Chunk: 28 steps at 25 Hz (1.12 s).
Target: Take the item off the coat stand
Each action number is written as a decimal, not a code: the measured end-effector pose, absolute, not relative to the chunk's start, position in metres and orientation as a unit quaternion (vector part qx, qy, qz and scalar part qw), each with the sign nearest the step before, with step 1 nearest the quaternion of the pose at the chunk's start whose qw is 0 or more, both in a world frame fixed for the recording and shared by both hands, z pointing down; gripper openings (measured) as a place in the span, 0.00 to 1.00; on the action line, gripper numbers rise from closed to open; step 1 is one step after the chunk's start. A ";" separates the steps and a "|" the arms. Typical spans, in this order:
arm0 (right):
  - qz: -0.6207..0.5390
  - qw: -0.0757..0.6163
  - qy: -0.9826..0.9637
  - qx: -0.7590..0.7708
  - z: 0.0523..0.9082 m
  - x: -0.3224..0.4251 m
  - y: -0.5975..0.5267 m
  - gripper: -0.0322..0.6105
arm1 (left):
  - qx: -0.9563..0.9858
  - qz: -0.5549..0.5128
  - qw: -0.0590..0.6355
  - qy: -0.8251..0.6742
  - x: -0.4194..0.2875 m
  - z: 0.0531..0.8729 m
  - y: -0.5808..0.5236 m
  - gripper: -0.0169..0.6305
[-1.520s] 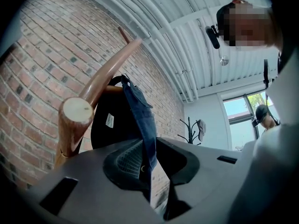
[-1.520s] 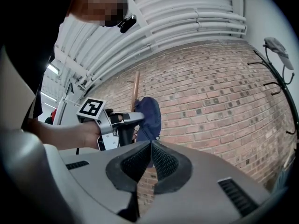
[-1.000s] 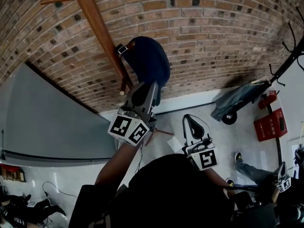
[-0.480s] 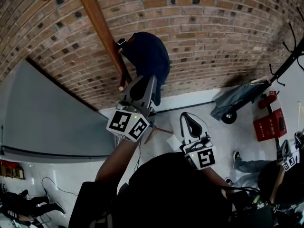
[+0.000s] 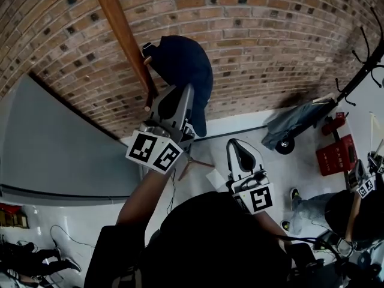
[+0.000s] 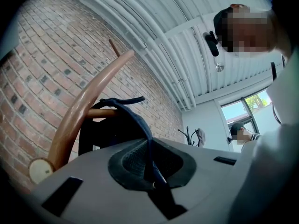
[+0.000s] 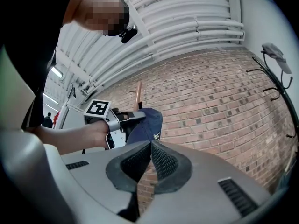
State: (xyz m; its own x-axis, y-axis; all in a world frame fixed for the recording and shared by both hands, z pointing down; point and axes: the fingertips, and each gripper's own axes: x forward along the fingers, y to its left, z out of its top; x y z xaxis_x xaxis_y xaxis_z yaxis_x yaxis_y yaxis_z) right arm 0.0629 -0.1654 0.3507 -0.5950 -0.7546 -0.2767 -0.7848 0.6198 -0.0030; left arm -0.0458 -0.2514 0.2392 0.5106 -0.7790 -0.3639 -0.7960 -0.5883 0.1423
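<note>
Grips the brim of the dark blue cap (image 5: 180, 65) with the left gripper (image 5: 175, 98), the 2 pads pressed together on the cloth. Shows the cap in the upper middle of the head view, just right of the slanted pole of the wooden coat stand (image 5: 123, 35), in front of the brick wall (image 5: 270, 35). In the left gripper view, places the cap at the centre, against a side peg (image 6: 100, 112) of the stand; cannot tell whether hooked on it. Holds the right gripper (image 5: 239, 152) lower, right of centre, apart from the cap, jaws closed tip to tip on nothing.
</note>
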 end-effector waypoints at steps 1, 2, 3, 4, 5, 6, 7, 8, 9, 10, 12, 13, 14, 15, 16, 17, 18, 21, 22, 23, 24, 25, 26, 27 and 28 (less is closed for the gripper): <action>0.058 0.128 0.890 -0.434 0.351 0.065 -0.166 0.08 | -0.869 0.199 0.024 0.452 -0.045 0.237 -0.252 0.08; 0.055 0.130 0.889 -0.436 0.351 0.068 -0.167 0.08 | -0.870 0.199 0.026 0.451 -0.044 0.234 -0.253 0.08; 0.052 0.133 0.888 -0.436 0.351 0.070 -0.168 0.08 | -0.870 0.200 0.027 0.449 -0.043 0.231 -0.254 0.08; 0.049 0.135 0.888 -0.436 0.352 0.071 -0.168 0.08 | -0.870 0.202 0.027 0.448 -0.043 0.229 -0.255 0.08; 0.047 0.137 0.889 -0.435 0.352 0.072 -0.168 0.08 | -0.870 0.204 0.026 0.448 -0.043 0.227 -0.256 0.08; 0.046 0.137 0.889 -0.434 0.353 0.071 -0.167 0.08 | -0.870 0.206 0.025 0.447 -0.044 0.226 -0.256 0.08; 0.046 0.137 0.890 -0.433 0.353 0.070 -0.166 0.08 | -0.870 0.208 0.025 0.447 -0.044 0.224 -0.257 0.08; 0.046 0.136 0.891 -0.431 0.353 0.069 -0.165 0.08 | -0.870 0.211 0.025 0.445 -0.044 0.222 -0.257 0.08; 0.047 0.135 0.892 -0.429 0.354 0.068 -0.165 0.08 | -0.871 0.215 0.024 0.442 -0.044 0.220 -0.258 0.08; 0.047 0.134 0.893 -0.428 0.354 0.067 -0.164 0.08 | -0.871 0.220 0.023 0.439 -0.045 0.218 -0.258 0.08; 0.048 0.131 0.894 -0.426 0.355 0.066 -0.163 0.08 | -0.870 0.229 0.021 0.435 -0.045 0.215 -0.260 0.08; 0.047 0.130 0.894 -0.427 0.356 0.066 -0.162 0.08 | -0.870 0.231 0.020 0.435 -0.044 0.213 -0.260 0.08; 0.046 0.128 0.893 -0.428 0.357 0.067 -0.163 0.08 | -0.871 0.231 0.021 0.434 -0.044 0.211 -0.261 0.08; 0.045 0.127 0.893 -0.430 0.358 0.068 -0.163 0.08 | -0.871 0.231 0.021 0.432 -0.042 0.210 -0.262 0.08; 0.044 0.127 0.892 -0.432 0.358 0.069 -0.164 0.08 | -0.872 0.231 0.022 0.431 -0.041 0.208 -0.262 0.08; 0.043 0.127 0.891 -0.434 0.358 0.070 -0.165 0.08 | -0.873 0.230 0.023 0.430 -0.040 0.207 -0.263 0.08; 0.042 0.127 0.890 -0.435 0.359 0.070 -0.165 0.08 | -0.873 0.230 0.023 0.429 -0.039 0.206 -0.263 0.08; 0.038 0.124 0.890 -0.437 0.361 0.070 -0.165 0.08 | -0.875 0.226 0.023 0.428 -0.037 0.206 -0.265 0.08; 0.036 0.124 0.890 -0.437 0.362 0.070 -0.166 0.08 | -0.875 0.224 0.023 0.429 -0.037 0.205 -0.266 0.08; 0.033 0.124 0.890 -0.438 0.363 0.070 -0.167 0.08 | -0.876 0.222 0.024 0.429 -0.037 0.204 -0.267 0.08; 0.031 0.124 0.889 -0.439 0.363 0.070 -0.168 0.08 | -0.876 0.220 0.025 0.428 -0.036 0.203 -0.268 0.08; 0.029 0.124 0.889 -0.441 0.363 0.071 -0.169 0.08 | -0.876 0.219 0.026 0.428 -0.035 0.201 -0.269 0.08; 0.028 0.124 0.888 -0.442 0.364 0.072 -0.169 0.08 | -0.877 0.219 0.027 0.428 -0.035 0.200 -0.269 0.08; 0.028 0.124 0.887 -0.443 0.364 0.072 -0.170 0.08 | -0.877 0.219 0.028 0.427 -0.035 0.198 -0.270 0.08; 0.027 0.124 0.887 -0.444 0.364 0.073 -0.170 0.08 | -0.877 0.219 0.029 0.426 -0.034 0.197 -0.271 0.08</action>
